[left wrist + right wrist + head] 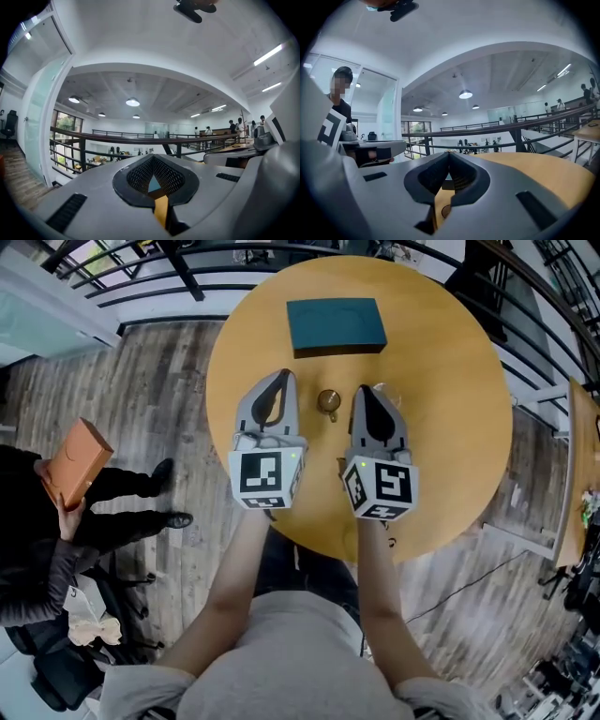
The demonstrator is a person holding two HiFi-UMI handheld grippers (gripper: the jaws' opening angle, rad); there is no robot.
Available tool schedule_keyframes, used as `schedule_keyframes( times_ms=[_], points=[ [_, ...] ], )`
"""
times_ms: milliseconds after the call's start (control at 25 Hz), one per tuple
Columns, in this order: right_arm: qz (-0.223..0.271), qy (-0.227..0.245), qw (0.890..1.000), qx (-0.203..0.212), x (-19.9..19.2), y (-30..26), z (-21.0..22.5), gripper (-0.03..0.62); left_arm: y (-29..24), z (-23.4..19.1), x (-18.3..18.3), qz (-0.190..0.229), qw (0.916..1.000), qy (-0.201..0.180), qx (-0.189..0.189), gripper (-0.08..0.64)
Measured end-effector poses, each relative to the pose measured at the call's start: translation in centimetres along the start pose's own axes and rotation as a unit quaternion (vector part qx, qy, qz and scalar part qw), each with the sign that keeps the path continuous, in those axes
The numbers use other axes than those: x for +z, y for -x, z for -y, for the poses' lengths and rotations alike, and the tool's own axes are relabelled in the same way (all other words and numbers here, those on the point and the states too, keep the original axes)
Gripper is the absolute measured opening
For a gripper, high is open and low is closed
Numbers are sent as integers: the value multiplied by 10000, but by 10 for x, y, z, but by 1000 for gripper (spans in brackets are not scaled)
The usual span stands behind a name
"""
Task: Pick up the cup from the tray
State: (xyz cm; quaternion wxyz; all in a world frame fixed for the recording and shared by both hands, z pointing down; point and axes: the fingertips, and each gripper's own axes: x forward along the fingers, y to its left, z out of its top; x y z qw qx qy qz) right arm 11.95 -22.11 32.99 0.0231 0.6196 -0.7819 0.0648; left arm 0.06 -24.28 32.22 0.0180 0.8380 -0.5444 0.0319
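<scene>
Left gripper [284, 376]: fingers pressed together tip to tip, with nothing between them. A narrow slit lower down shows only tabletop.

Right gripper [362, 390]: fingers likewise closed at the tips and empty.

Cup [329, 401]: small and brass-coloured. It stands on the bare round table [450, 427], not on the tray. It lies in the gap between the two sets of fingers, near both and just back from their tips, touching neither. From above it shows a round outline, so it looks upright, with its long axis vertical and its mouth up. It is too small to tell whether it has a handle.

Tray [336, 326]: dark teal, well beyond both fingertips and apart from the cup.
</scene>
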Motion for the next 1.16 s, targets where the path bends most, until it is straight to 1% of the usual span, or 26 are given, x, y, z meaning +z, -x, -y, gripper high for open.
schedule_keyframes(
  times_ms=[200, 560, 1160],
  points=[
    [-2, -28, 10000, -55, 5, 3, 3, 6, -2, 9, 14, 138, 9999, -16, -95, 6],
    [48, 1, 10000, -56, 11, 4, -2, 6, 0, 13, 18, 133, 9997, -95, -158, 5],
    [42, 2, 9999, -99, 9, 1, -3, 6, -2, 7, 15, 124, 9997, -119, -149, 5]
  ],
)
